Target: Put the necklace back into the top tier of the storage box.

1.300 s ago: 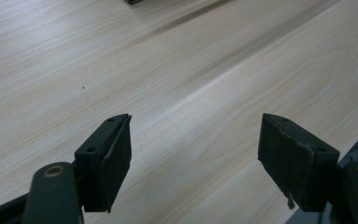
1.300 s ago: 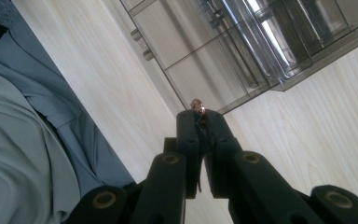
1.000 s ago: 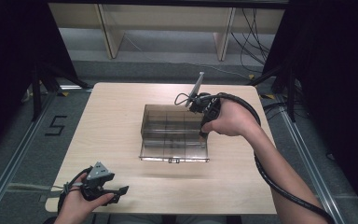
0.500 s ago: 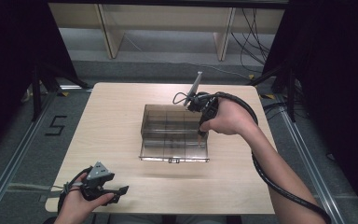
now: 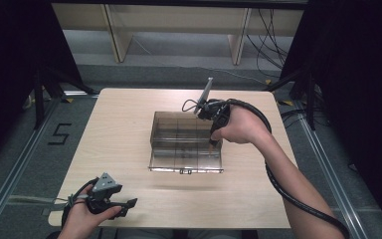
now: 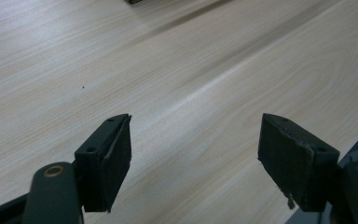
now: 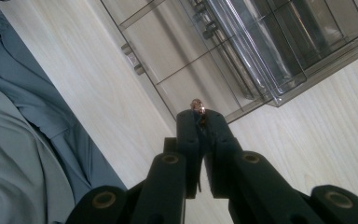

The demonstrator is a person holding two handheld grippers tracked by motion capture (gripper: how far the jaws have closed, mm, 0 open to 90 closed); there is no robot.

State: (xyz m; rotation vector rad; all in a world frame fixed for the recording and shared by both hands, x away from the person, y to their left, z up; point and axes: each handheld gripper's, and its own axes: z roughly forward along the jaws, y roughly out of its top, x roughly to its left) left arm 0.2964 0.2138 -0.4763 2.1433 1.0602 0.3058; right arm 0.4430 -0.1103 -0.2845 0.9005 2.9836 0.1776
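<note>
Floor marking "5" [image 5: 59,134] lies left of the wooden table [image 5: 124,124]; the right gripper [image 7: 200,112], pointing down over the clear compartment box [image 5: 186,144], pinches a small coppery object [image 7: 197,105]. Left gripper [image 6: 196,149] rests spread at the near edge.

high: overhead, forward-down | tongs cams: close, downward | shared: table [image 5: 129,129]

Right tongs [image 5: 213,142] lower into organizer box [image 5: 186,142]
</note>
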